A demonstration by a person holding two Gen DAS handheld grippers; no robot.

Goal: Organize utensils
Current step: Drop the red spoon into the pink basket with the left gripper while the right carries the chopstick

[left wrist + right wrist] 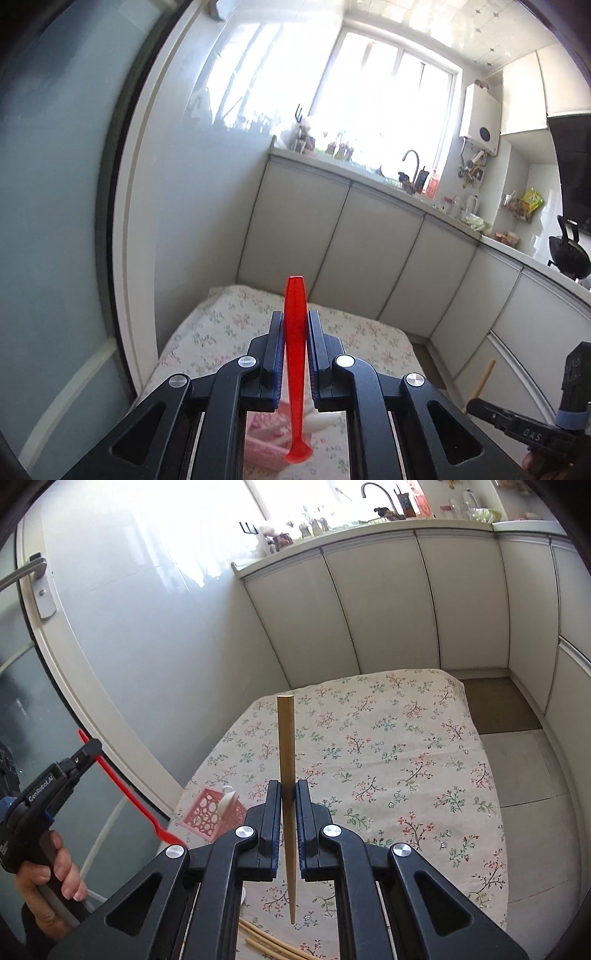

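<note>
My left gripper (295,321) is shut on a red plastic fork (294,354), held upright with its handle up and its head hanging down over the pink basket (264,439). In the right wrist view the same left gripper (88,747) and red fork (136,801) show at the left, raised beside the table. My right gripper (288,790) is shut on a wooden chopstick (287,760), thick end up, thin tip down. The pink basket (207,812) with a white utensil (227,801) in it stands at the table's left edge. More wooden chopsticks (266,943) lie on the cloth below.
The table wears a floral cloth (388,760). White cabinets (369,609) line the back and right under a counter with a sink tap. A glass door (22,709) stands at the left. A person's hand (55,871) holds the left gripper's handle.
</note>
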